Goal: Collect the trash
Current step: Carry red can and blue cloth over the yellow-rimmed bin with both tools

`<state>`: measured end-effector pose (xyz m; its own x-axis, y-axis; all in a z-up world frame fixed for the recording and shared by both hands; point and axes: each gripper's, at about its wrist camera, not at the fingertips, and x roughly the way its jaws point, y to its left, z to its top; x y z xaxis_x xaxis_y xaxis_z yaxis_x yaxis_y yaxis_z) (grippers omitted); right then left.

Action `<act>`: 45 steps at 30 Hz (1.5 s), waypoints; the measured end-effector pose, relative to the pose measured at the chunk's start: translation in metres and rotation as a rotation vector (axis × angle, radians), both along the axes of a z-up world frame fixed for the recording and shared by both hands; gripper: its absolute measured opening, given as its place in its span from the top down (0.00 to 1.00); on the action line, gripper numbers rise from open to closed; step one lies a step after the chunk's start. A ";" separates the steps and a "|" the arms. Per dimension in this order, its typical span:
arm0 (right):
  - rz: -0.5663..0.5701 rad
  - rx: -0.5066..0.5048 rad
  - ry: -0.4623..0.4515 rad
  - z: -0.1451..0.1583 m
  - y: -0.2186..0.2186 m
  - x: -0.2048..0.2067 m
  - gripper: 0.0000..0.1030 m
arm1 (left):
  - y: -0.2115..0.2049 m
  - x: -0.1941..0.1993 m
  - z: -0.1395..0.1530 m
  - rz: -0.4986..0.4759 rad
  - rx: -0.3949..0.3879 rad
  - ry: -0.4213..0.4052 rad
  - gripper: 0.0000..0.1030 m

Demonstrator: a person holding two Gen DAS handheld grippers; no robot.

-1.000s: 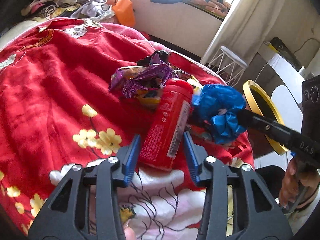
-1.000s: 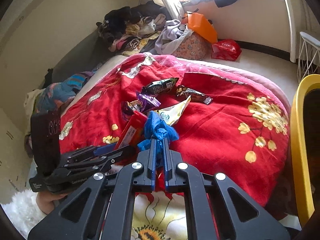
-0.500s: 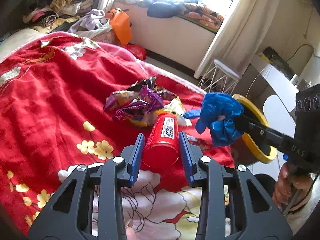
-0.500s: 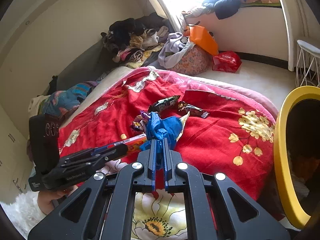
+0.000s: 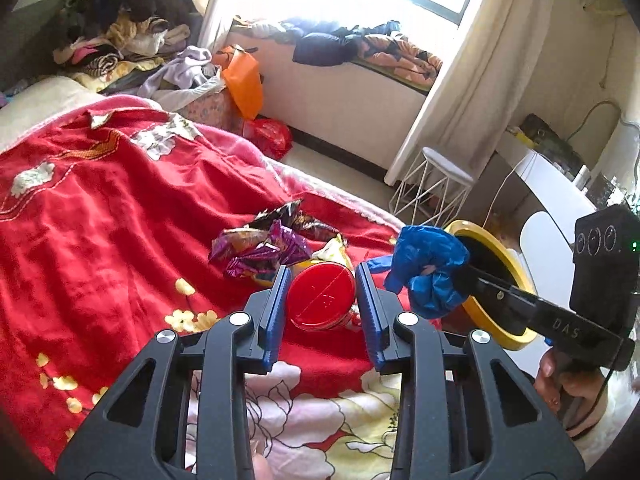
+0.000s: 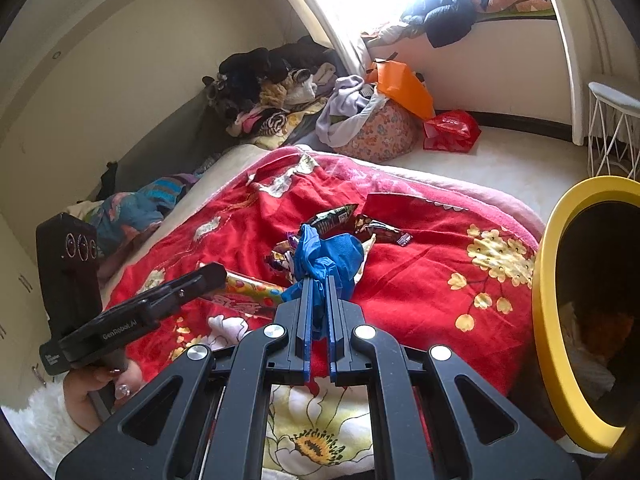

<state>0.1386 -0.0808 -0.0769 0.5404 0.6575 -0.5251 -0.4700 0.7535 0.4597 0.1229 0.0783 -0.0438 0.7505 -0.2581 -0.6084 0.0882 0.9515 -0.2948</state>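
Observation:
My left gripper (image 5: pixel 321 294) is shut on a red snack tube (image 5: pixel 321 297), held above the red bedspread with its round end towards the camera; the tube also shows in the right wrist view (image 6: pixel 248 286). My right gripper (image 6: pixel 317 280) is shut on a crumpled blue plastic bag (image 6: pixel 330 258), which also shows in the left wrist view (image 5: pixel 428 270) beside the tube. Several snack wrappers (image 5: pixel 262 248) lie on the bedspread beyond the tube. A yellow-rimmed bin (image 6: pixel 556 320) stands at the bed's right side.
The red flowered bedspread (image 5: pixel 100 216) covers the bed. A white wire stool (image 5: pixel 440 184) stands by the curtain. Piled clothes (image 6: pixel 272 92), an orange bag (image 6: pixel 404 88) and a red bag (image 6: pixel 452 130) lie on the floor beyond the bed.
My left gripper closed on the red tube and lifted it off the bedspread, tilting it end-on. My right gripper rose with the blue bag and moved towards the yellow bin.

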 end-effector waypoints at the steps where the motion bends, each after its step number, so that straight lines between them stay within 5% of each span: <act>1: 0.000 0.002 -0.004 0.002 -0.001 -0.001 0.94 | -0.002 -0.001 0.002 -0.002 -0.001 -0.005 0.74; 45: -0.227 0.089 -0.085 0.034 -0.107 -0.013 0.94 | -0.088 -0.003 0.046 -0.144 0.006 -0.116 0.75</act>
